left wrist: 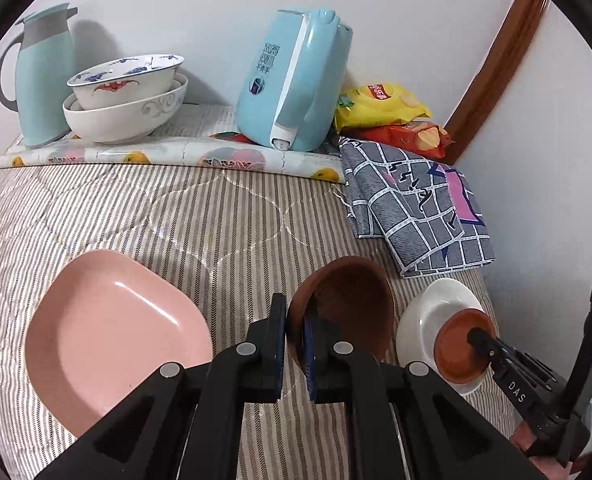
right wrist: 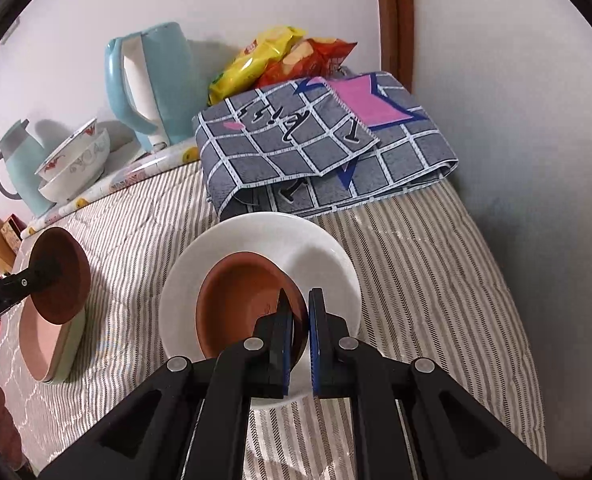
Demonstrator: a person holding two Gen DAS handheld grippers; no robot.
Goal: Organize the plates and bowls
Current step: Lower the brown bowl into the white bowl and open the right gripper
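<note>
My left gripper (left wrist: 295,312) is shut on the rim of a dark brown bowl (left wrist: 351,300) and holds it tilted above the striped cloth, right of the pink plate (left wrist: 112,332). In the right wrist view this bowl (right wrist: 62,276) hangs over the stacked pink plate (right wrist: 40,340). My right gripper (right wrist: 299,308) is shut on the rim of a smaller brown bowl (right wrist: 240,304), which sits in a white plate (right wrist: 323,252). The same bowl (left wrist: 457,344) and white plate (left wrist: 435,308) show at the right of the left wrist view.
At the back stand two stacked patterned bowls (left wrist: 128,96), a pale blue jug (left wrist: 42,76), a blue kettle (left wrist: 296,80) and snack bags (left wrist: 383,108). A folded grey checked cloth (right wrist: 327,140) lies behind the white plate. The wall is close on the right.
</note>
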